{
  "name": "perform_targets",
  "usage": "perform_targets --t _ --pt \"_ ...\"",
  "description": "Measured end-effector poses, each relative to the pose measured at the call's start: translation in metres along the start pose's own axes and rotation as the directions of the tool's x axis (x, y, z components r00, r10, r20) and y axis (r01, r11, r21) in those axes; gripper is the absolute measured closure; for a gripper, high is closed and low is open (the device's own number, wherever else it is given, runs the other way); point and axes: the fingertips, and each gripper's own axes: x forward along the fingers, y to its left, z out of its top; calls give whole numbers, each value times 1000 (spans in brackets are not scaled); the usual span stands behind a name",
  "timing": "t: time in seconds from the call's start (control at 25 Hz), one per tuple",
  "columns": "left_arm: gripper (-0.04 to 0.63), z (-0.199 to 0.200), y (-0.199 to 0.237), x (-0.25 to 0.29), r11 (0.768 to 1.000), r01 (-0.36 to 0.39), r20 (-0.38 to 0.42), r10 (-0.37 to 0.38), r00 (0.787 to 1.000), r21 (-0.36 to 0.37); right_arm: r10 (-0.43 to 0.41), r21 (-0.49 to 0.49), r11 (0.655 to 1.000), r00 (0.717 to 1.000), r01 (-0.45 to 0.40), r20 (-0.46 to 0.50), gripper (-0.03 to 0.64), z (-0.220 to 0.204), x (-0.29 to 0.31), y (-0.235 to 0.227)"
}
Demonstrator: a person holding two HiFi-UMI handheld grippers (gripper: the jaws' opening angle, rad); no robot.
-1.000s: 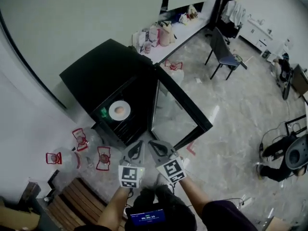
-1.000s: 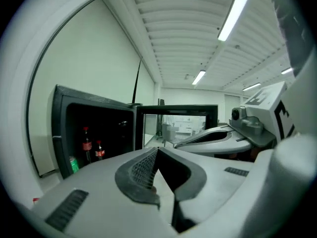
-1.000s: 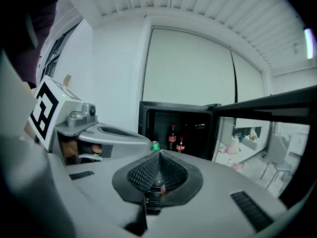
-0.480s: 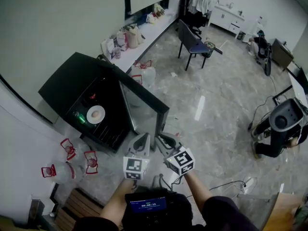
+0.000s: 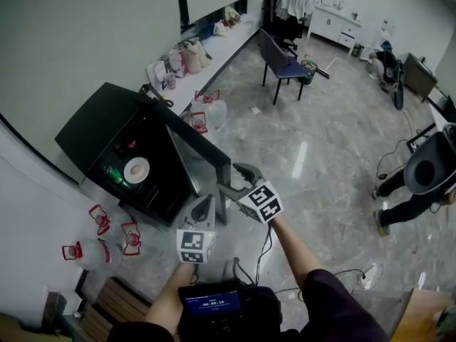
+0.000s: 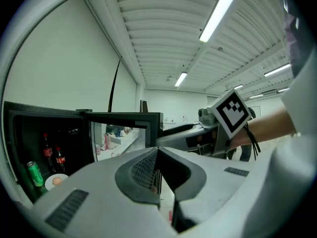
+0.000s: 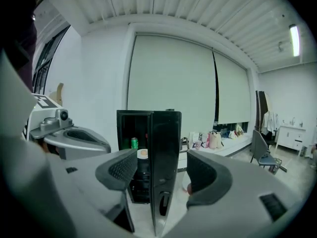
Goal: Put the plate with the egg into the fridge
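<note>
While the plate (image 5: 143, 174) with the egg (image 5: 135, 168) sits inside the fridge (image 5: 96, 123), both grippers face it.
Empty, the left gripper (image 5: 204, 201) is closed; the right gripper (image 5: 233, 179) has just opened wide, the fridge door (image 5: 203, 155) edge between its jaws.

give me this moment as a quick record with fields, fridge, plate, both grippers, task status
fridge: black fridge on the floor, its door open
plate: white plate with the egg on a shelf inside
beside it: green can; bottles behind
left gripper: left gripper shut, nothing held
right gripper: right gripper open, jaws have just been opening; the door's edge stands between them, pads not pressing on it
task status: plate is in the fridge, door not yet closed
</note>
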Motion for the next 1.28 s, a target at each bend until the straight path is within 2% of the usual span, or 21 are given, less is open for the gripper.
perform_targets --t 0.36,0.64,0.92,1.04,1.2,1.28 --pt "586 -7 25 -26 997 -76 -8 76 997 -8 0 -9 1000 1000 0 28 321 4 11 13" --pt "586 -14 49 -54 992 -126 -9 126 992 -2 19 -23 1000 998 -18 54 322 5 18 55" --pt "586 -22 95 -95 975 -221 -14 221 975 -10 146 -34 989 987 -144 66 322 12 47 127" --pt "586 -24 114 -113 965 -264 -13 263 965 -14 195 5 981 977 -196 90 324 16 61 151" --pt "586 -26 137 -133 948 -316 -6 316 949 -23 213 45 974 968 -220 133 372 26 72 167" --pt "586 -25 145 -140 944 -329 1 329 944 -27 215 44 974 966 -223 143 433 32 76 175"
